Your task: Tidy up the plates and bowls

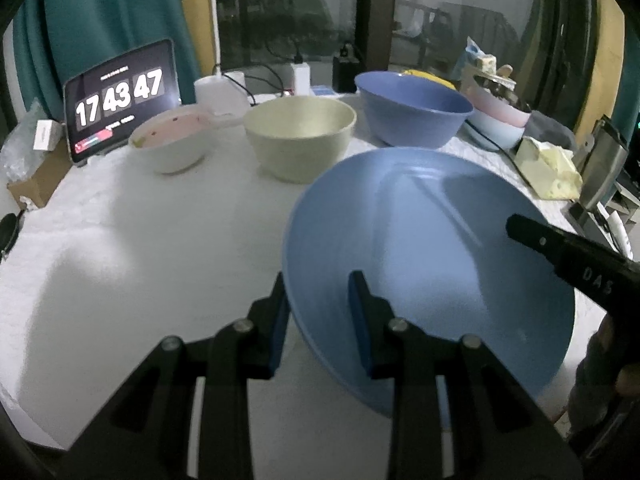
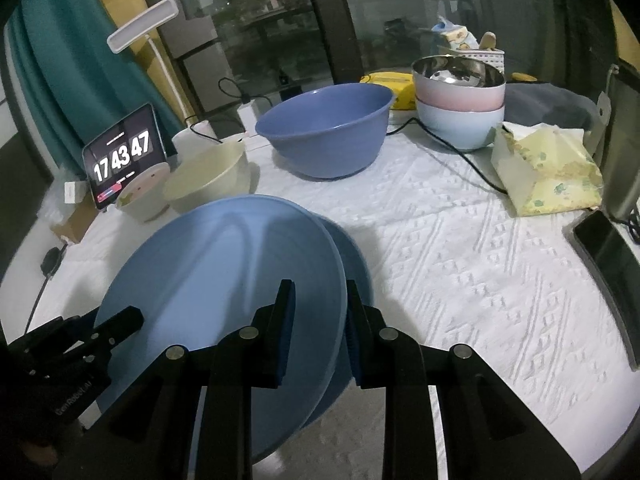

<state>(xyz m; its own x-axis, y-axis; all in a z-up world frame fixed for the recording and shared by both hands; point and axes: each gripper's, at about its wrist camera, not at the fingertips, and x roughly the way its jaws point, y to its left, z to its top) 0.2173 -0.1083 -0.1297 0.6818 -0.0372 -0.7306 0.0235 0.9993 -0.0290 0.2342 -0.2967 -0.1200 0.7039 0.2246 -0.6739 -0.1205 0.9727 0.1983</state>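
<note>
A light blue plate is held tilted above the white table. My left gripper has its jaws either side of the plate's left rim, closed on it. In the right wrist view the same plate fills the near left, and my right gripper is shut on its right rim. My right gripper's finger shows over the plate in the left wrist view. Behind stand a cream bowl, a large dark blue bowl and a small pink-lined bowl.
A stack of pink and pale blue bowls with a metal bowl on top stands at the back right. A tablet clock, a lamp base, cables, a yellow tissue pack and a phone line the table's edges.
</note>
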